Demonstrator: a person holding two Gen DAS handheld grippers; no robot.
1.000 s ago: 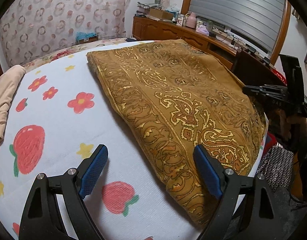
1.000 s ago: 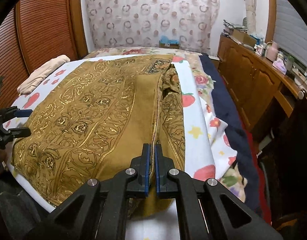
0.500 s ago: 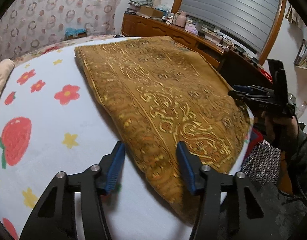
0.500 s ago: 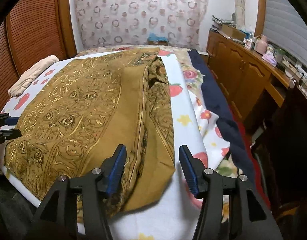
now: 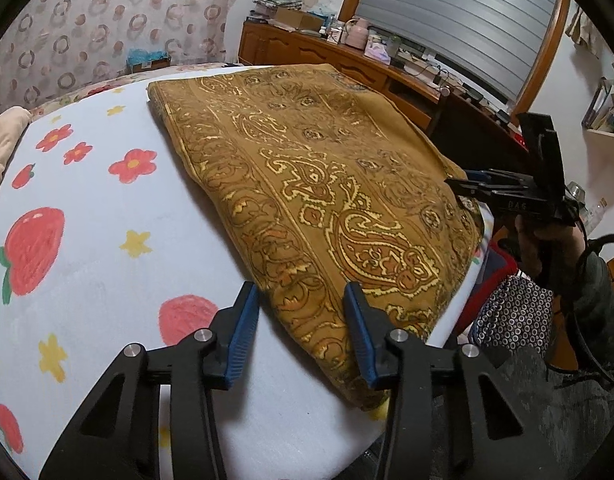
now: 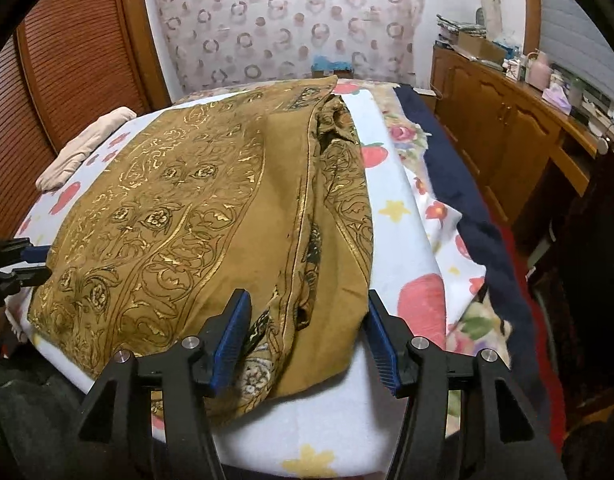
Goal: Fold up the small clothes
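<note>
A mustard-brown garment with a gold paisley print lies folded on the strawberry-print sheet. My left gripper hovers at its near left corner. Its jaws are closing with the cloth's edge between the blue pads, and they do not press on it. My right gripper stands open over the near right corner of the garment, straddling the folded seam edge. Each gripper also shows in the other view: the right gripper in a hand, the left gripper at the far left.
A beige cloth lies at the bed's far left. A navy blanket hangs off the right side. A cluttered wooden dresser runs along the window wall, and slatted wooden doors stand on the left.
My left gripper's jaws have narrowed around the garment's near edge. My right gripper went from shut to open and now straddles the folded edge.
</note>
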